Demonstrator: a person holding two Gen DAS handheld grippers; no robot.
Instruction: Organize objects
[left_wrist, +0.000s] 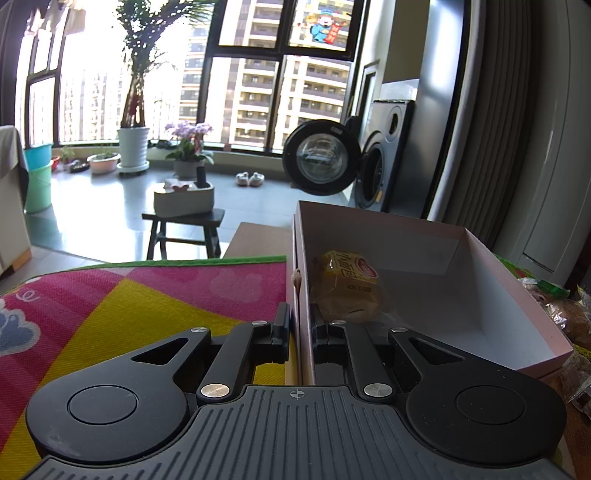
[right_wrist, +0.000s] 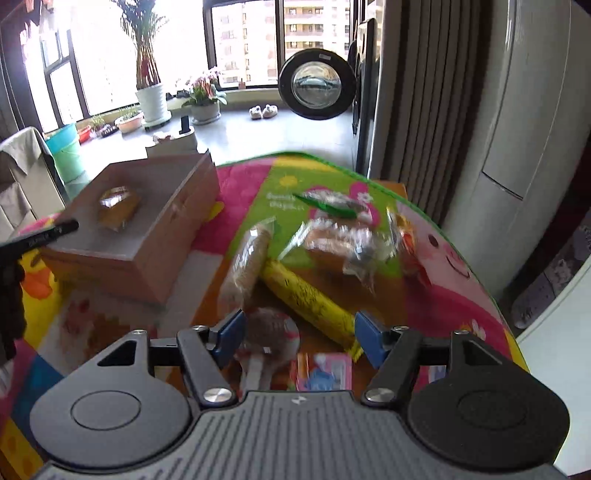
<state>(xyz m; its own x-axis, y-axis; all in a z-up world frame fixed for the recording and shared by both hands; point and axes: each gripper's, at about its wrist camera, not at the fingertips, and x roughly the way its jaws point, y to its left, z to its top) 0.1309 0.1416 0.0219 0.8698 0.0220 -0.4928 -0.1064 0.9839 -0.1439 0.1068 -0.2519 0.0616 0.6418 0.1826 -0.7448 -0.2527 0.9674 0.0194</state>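
Sorting stage: one yellow bun packet (left_wrist: 345, 286) already lies inside the pink box (left_wrist: 498, 280), against its left wall; the other snacks are still out on the play mat (right_wrist: 443, 258), all to the right of the box.
Left hand-held gripper (left_wrist: 300, 332): closed down on the box's left wall, one finger outside and one inside, pinching the card. It looks to be steadying the box.
Right hand-held gripper (right_wrist: 299, 338): jaws spread wide, nothing between them, hovering low over the snack pile right of the box.
Nearest pick: a round wrapped cake (right_wrist: 271, 328) sits just ahead between the blue fingertips (right_wrist: 231, 332), beside the near end of a long yellow packet (right_wrist: 306, 299).
Long axis: the yellow packet runs diagonally, far end toward the box, near end toward the right finger. A straight closing would probably catch it slantwise.
Nearer arm: the right, clearly; the left is occupied at the box.
Further off: a wrapped sesame bar (right_wrist: 245, 269) and clear bread bags (right_wrist: 340, 243), blurred in this view.
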